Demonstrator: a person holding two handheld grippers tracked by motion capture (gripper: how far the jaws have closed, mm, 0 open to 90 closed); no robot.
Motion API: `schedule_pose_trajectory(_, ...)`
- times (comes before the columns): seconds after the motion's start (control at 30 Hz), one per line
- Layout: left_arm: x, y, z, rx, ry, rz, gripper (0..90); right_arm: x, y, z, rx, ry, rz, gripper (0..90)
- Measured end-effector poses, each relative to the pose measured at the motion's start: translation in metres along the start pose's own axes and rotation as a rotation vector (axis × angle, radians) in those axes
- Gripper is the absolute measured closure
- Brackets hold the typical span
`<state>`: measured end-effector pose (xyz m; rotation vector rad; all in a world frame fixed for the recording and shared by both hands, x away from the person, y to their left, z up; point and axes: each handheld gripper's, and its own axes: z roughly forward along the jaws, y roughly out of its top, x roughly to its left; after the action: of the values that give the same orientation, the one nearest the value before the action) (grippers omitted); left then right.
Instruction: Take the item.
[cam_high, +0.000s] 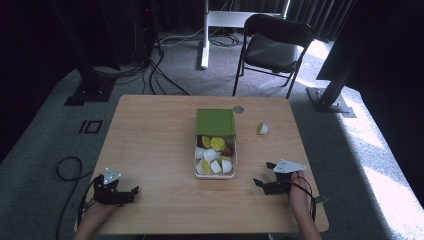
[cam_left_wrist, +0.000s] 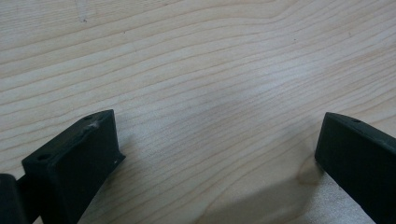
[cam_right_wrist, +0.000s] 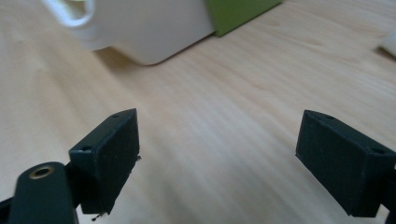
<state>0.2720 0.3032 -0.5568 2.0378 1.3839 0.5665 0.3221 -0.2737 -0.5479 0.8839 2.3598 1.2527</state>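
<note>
My left tongs (cam_high: 131, 191) rest low over the near left corner of the table (cam_high: 150, 150), and their two black jaws stand wide apart with nothing between them. In the left gripper view I see only pale wood with long wavy grain under the left tongs (cam_left_wrist: 217, 140). My right tongs (cam_high: 264, 175) are at the near right part of the table, also released and empty, with the grey three-cornered plate on top. The jaws are matte black blocks with flat inner faces and small screw holes.

Between my two hands, a little farther away, stands the white box (cam_high: 215, 160). It is a rectangular container of smooth plastic with rounded corners, and it is full of cut pieces: white wedges, yellow-green round slices and one dark reddish piece. In the right gripper view the white box (cam_right_wrist: 154, 32) is blurred, just ahead and left of my right tongs (cam_right_wrist: 217, 140).

A flat green lid (cam_high: 215, 122) lies at the far end of the box, touching it. To the right of the lid, well apart from the box, one loose fruit piece (cam_high: 262, 128) lies on the wood. I can read no writing on anything.
</note>
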Motion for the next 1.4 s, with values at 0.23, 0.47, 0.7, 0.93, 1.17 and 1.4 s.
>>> schedule_pose_trajectory(0.23,0.000,0.000,0.000,0.000,0.000,0.000,0.7,0.007,-0.006,-0.011,-0.003,0.049,-0.047,13.2)
schedule_pose_trajectory(0.47,0.000,0.000,0.000,0.000,0.000,0.000,0.7,0.010,-0.011,-0.017,0.027,0.114,-0.100,13.2)
schedule_pose_trajectory(0.7,0.000,0.000,0.000,0.000,0.000,0.000,0.7,0.010,-0.018,-0.022,0.070,0.131,-0.139,14.3)
schedule_pose_trajectory(0.93,0.000,0.000,0.000,0.000,0.000,0.000,0.7,0.010,-0.026,-0.031,0.065,0.164,-0.143,14.5)
schedule_pose_trajectory(1.17,0.000,0.000,0.000,0.000,0.000,0.000,0.7,0.014,-0.034,-0.034,0.068,0.177,-0.169,14.5)
schedule_pose_trajectory(1.4,0.000,0.000,0.000,0.000,0.000,0.000,0.7,0.017,-0.036,-0.030,0.141,0.166,-0.192,12.9)
